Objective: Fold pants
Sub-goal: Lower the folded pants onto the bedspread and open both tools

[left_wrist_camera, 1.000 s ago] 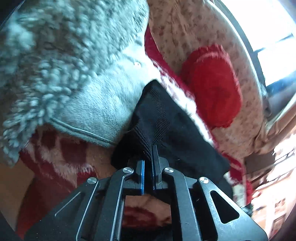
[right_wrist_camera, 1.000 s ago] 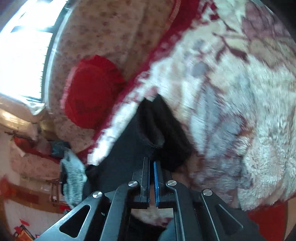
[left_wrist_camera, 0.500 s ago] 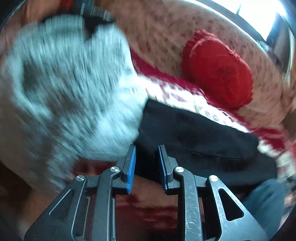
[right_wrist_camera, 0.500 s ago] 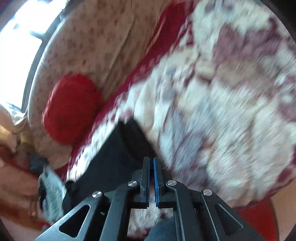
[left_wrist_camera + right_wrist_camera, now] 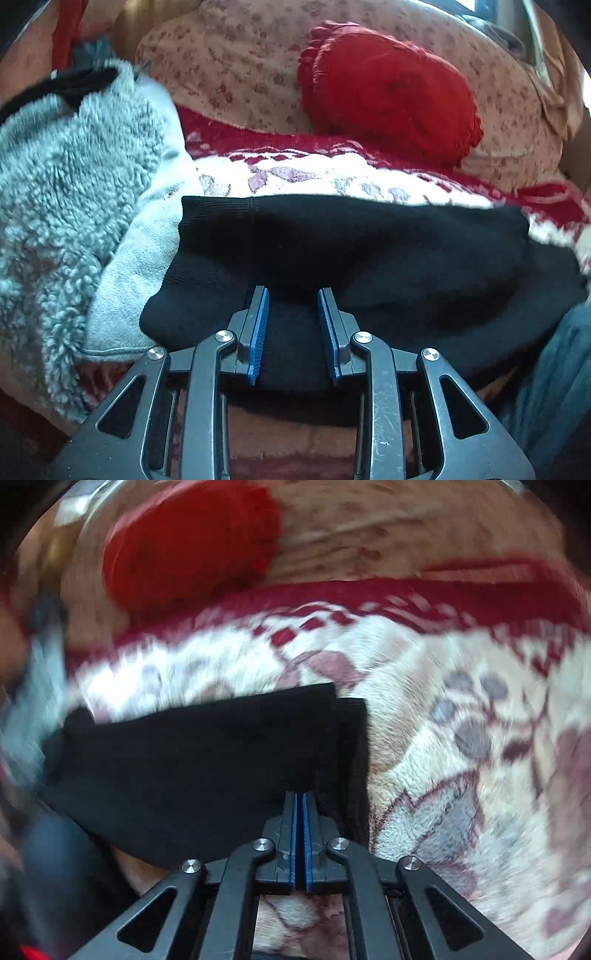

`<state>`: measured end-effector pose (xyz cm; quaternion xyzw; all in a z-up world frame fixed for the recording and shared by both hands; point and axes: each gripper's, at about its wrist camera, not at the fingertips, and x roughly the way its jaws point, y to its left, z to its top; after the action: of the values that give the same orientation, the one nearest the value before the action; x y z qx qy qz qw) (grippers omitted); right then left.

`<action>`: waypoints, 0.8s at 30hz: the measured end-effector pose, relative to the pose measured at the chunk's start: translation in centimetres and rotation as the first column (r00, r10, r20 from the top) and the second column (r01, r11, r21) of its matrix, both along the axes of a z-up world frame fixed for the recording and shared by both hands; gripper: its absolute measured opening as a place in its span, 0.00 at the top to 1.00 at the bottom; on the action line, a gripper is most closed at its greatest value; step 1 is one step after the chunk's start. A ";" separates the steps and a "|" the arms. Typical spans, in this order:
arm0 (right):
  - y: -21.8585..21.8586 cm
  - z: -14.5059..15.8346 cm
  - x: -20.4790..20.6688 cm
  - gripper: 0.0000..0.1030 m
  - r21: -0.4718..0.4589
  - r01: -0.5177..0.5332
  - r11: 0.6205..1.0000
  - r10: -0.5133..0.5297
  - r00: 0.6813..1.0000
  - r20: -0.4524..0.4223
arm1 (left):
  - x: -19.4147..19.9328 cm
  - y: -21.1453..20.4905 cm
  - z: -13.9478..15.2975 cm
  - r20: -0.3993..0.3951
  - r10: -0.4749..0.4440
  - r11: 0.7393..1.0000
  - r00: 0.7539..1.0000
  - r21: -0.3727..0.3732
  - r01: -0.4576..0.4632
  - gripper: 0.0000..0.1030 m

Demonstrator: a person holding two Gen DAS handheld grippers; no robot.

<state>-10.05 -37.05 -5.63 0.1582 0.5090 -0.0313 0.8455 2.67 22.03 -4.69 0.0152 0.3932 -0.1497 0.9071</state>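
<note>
We see the black ribbed knit pants [image 5: 332, 251] folded into a flat band on the plush red-and-cream patterned blanket [image 5: 295, 177], their long axis running left to right, near a fluffy grey fleece garment [image 5: 74, 206] at left. Our left gripper [image 5: 291, 295] is released above them; our right gripper [image 5: 299, 797] is clenched, whether on fabric we cannot tell.

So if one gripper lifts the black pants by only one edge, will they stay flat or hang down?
The black pants would probably hang down: the cloth looks thin, soft and knitted, following the blanket under it. The folded layers already sit uneven at one end, so they may slide apart. They look light, easy for the shut right gripper.
</note>
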 end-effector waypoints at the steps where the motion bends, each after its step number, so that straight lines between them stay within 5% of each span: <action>1: -0.6 0.0 -0.3 1.00 0.019 0.023 1.000 -0.022 1.000 -0.003 | 0.2 0.0 0.7 0.000 0.007 1.000 1.000 -0.008 -0.007 0.75; 3: -0.4 0.2 -0.5 1.00 0.006 0.038 0.999 -0.038 0.999 -0.016 | 0.0 0.2 2.1 0.035 0.003 1.000 0.999 -0.009 -0.003 0.75; 6: 3.5 3.3 0.4 0.99 -0.198 0.027 0.980 -0.028 1.000 -0.003 | 0.2 -0.8 4.2 0.095 -0.028 0.997 0.995 -0.065 0.034 0.75; 9: 10.4 7.7 2.6 0.98 -0.169 -0.175 0.970 0.197 0.972 0.125 | 2.5 -1.3 4.5 0.047 0.005 0.991 0.999 -0.134 0.001 0.72; 11: 16.1 9.2 5.1 0.98 -0.088 -0.379 0.921 0.389 0.904 0.177 | 4.4 -1.2 3.0 -0.060 0.058 0.987 0.997 -0.150 -0.066 0.72; 13: 22.0 8.8 8.2 0.98 -0.039 -0.562 0.826 0.558 0.806 0.199 | 5.8 -0.9 0.5 -0.196 0.082 0.977 0.977 -0.178 -0.118 0.72; 16: 25.3 4.9 12.5 0.98 0.057 -0.652 0.756 0.644 0.756 0.112 | 4.8 -0.8 0.4 -0.151 0.077 0.977 0.986 -0.187 -0.105 0.72; 18: 25.3 1.4 14.7 1.00 -0.022 -0.622 0.783 0.622 0.783 -0.021 | 4.7 -0.5 0.2 -0.156 0.069 0.974 0.985 -0.203 -0.101 0.72; 22: 22.6 0.3 15.4 1.00 0.066 -0.569 0.820 0.566 0.823 0.051 | 5.4 -0.1 -0.1 -0.176 0.050 0.966 0.983 -0.240 -0.092 0.72; 24: 22.7 1.9 14.4 1.00 0.012 -0.560 0.828 0.558 0.826 0.075 | 5.3 -0.2 -0.2 -0.168 0.043 0.970 0.985 -0.228 -0.081 0.72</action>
<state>4.36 -14.34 -3.68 0.0172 0.5045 0.2314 0.8317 8.00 21.80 -4.85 -0.1164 0.4453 -0.1672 0.8719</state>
